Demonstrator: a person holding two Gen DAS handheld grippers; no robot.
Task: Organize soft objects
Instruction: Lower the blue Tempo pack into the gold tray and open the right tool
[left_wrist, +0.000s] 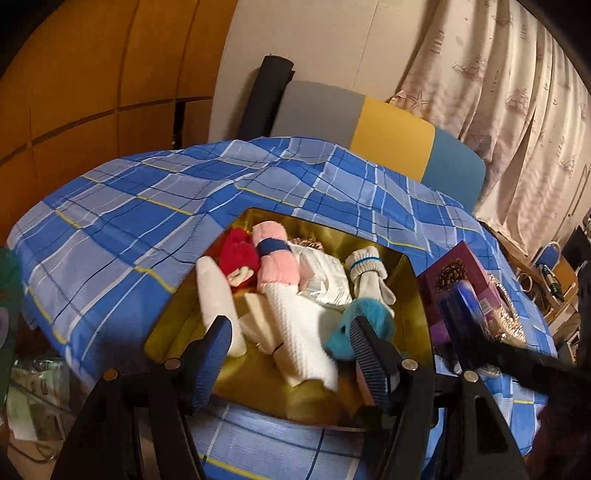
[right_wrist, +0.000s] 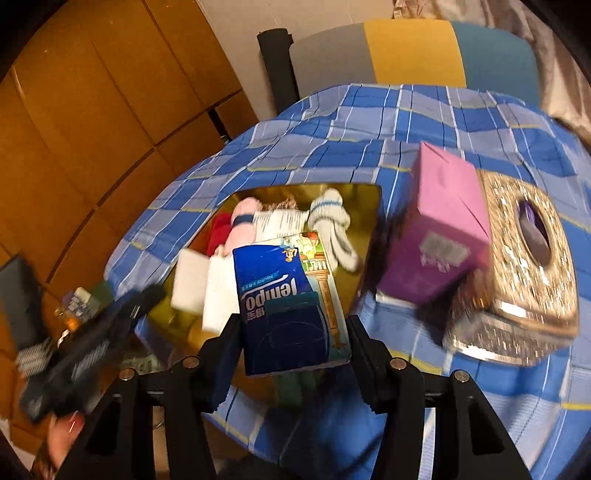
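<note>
Tissue pack (right_wrist: 291, 302) — between right gripper (right_wrist: 291, 332) pads | above gold tray (right_wrist: 369, 206)

Tissue pack (right_wrist: 291, 306) hides tray (right_wrist: 365, 236) middle; left tool (right_wrist: 92, 332) blurred.

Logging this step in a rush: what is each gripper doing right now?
Left gripper: open, nothing between its fingers, above the gold tray.
Right gripper: closed on a blue Tempo tissue pack.
</note>
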